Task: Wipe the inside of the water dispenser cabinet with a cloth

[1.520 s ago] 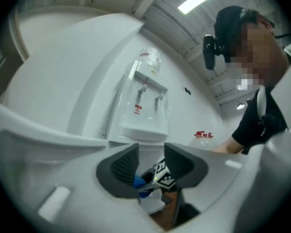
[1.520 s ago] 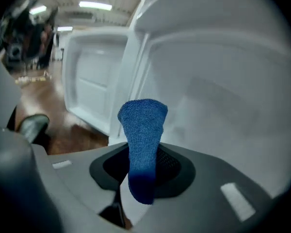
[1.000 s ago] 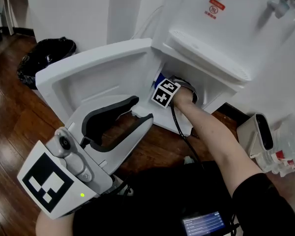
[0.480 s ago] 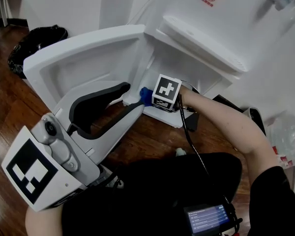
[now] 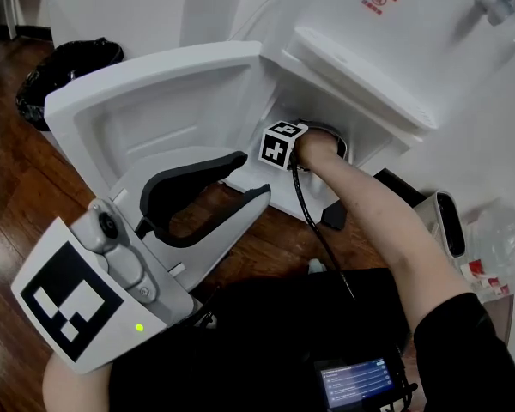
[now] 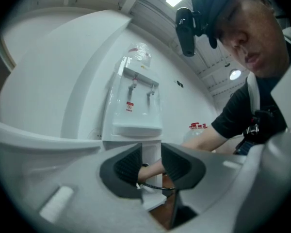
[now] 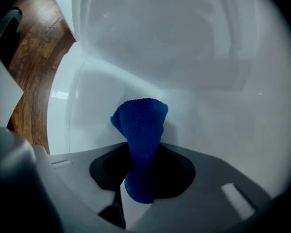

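The white water dispenser (image 5: 395, 50) stands with its lower cabinet door (image 5: 154, 101) swung open to the left. My right gripper reaches into the cabinet opening; only its marker cube (image 5: 283, 144) and the forearm show in the head view. In the right gripper view the right gripper (image 7: 143, 164) is shut on a blue cloth (image 7: 140, 125), whose bunched end is up against the white inner wall (image 7: 194, 72). My left gripper (image 5: 247, 178) hovers level in front of the open door, touching nothing; its jaws (image 6: 151, 161) stand close together with nothing between them.
A black bin bag (image 5: 69, 67) sits on the wooden floor (image 5: 17, 187) behind the door. A white device (image 5: 446, 221) and a clear plastic bag (image 5: 498, 239) lie right of the dispenser. A black cable (image 5: 313, 230) trails from the right gripper.
Half a second ago the right gripper was drawn out to the cabinet's threshold with the blue cloth showing; now it is back inside. The left gripper has stayed about where it was.
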The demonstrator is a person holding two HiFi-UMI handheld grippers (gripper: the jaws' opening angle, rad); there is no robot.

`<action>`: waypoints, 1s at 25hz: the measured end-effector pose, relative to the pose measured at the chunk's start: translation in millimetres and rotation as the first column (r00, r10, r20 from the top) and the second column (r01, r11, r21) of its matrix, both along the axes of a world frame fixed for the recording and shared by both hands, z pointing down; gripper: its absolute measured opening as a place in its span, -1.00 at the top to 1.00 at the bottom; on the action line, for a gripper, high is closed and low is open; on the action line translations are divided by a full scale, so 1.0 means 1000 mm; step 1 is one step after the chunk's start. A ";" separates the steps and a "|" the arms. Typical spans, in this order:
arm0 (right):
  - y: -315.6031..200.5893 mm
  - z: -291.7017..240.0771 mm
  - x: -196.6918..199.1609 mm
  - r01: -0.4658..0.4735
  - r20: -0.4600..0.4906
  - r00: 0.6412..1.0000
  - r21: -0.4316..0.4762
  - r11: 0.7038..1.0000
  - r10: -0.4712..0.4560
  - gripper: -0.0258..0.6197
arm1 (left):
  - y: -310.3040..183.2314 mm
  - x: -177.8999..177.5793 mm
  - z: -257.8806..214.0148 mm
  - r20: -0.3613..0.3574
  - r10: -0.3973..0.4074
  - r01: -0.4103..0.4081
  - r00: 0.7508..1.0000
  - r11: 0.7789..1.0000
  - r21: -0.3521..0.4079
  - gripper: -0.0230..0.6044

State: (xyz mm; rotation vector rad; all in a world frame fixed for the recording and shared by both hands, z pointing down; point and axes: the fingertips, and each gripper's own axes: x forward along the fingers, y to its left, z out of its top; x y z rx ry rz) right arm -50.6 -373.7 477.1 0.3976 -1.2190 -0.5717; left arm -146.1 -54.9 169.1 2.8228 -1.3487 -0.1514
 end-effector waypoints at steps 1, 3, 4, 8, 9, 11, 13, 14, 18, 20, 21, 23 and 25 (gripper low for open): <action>-0.004 0.002 0.003 -0.014 -0.009 1.000 0.005 1.000 0.014 0.56 | 0.000 0.001 0.001 0.005 0.005 -0.005 1.000 1.000 -0.004 0.53; -0.011 0.004 0.009 -0.038 -0.023 0.999 0.020 0.999 0.039 0.56 | 0.000 0.002 0.004 0.013 0.013 -0.013 1.000 1.000 -0.012 0.54; -0.014 0.003 0.013 -0.051 -0.026 0.998 0.025 0.998 0.051 0.56 | 0.000 0.003 0.005 0.014 0.015 -0.014 1.000 1.000 -0.014 0.53; -0.010 0.004 0.030 -0.132 0.011 0.991 -0.026 0.991 0.133 0.56 | 0.001 0.002 0.004 0.007 0.016 -0.016 1.000 1.000 -0.013 0.53; -0.006 0.005 0.032 -0.147 0.020 0.989 -0.048 0.988 0.149 0.56 | 0.001 0.003 0.004 0.008 0.016 -0.016 1.000 1.000 -0.011 0.53; 0.006 0.008 0.035 -0.157 0.014 0.987 -0.088 0.984 0.159 0.56 | 0.001 0.004 0.004 0.012 0.016 -0.016 1.000 1.000 -0.010 0.53; 0.022 0.010 0.038 -0.147 -0.010 0.989 -0.132 0.980 0.147 0.57 | 0.002 0.006 0.005 0.013 0.018 -0.018 1.000 1.000 -0.011 0.54; 0.032 0.010 0.038 -0.138 -0.020 0.990 -0.158 0.978 0.136 0.57 | 0.002 0.007 0.005 0.013 0.020 -0.019 1.000 1.000 -0.012 0.54; 0.084 0.013 0.039 -0.122 -0.031 0.992 -0.315 0.941 0.118 0.57 | 0.002 0.008 0.006 0.015 0.024 -0.024 1.000 1.000 -0.008 0.53; 0.115 0.014 0.038 -0.115 -0.018 0.993 -0.420 0.900 0.118 0.57 | 0.002 0.007 0.008 0.013 0.022 -0.021 1.000 1.000 -0.010 0.54; 0.128 0.012 0.036 -0.107 0.006 0.992 -0.468 0.877 0.125 0.57 | 0.001 0.006 0.008 0.009 0.017 -0.017 1.000 1.000 -0.010 0.54; 0.144 0.003 0.027 -0.087 0.129 0.974 -0.549 0.831 0.187 0.58 | -0.001 0.001 0.002 -0.003 -0.001 0.001 1.000 1.000 0.012 0.53; 0.142 -0.015 0.009 -0.055 0.355 0.881 -0.581 0.812 0.314 0.58 | -0.004 -0.007 -0.005 -0.015 -0.026 0.026 1.000 0.999 0.037 0.54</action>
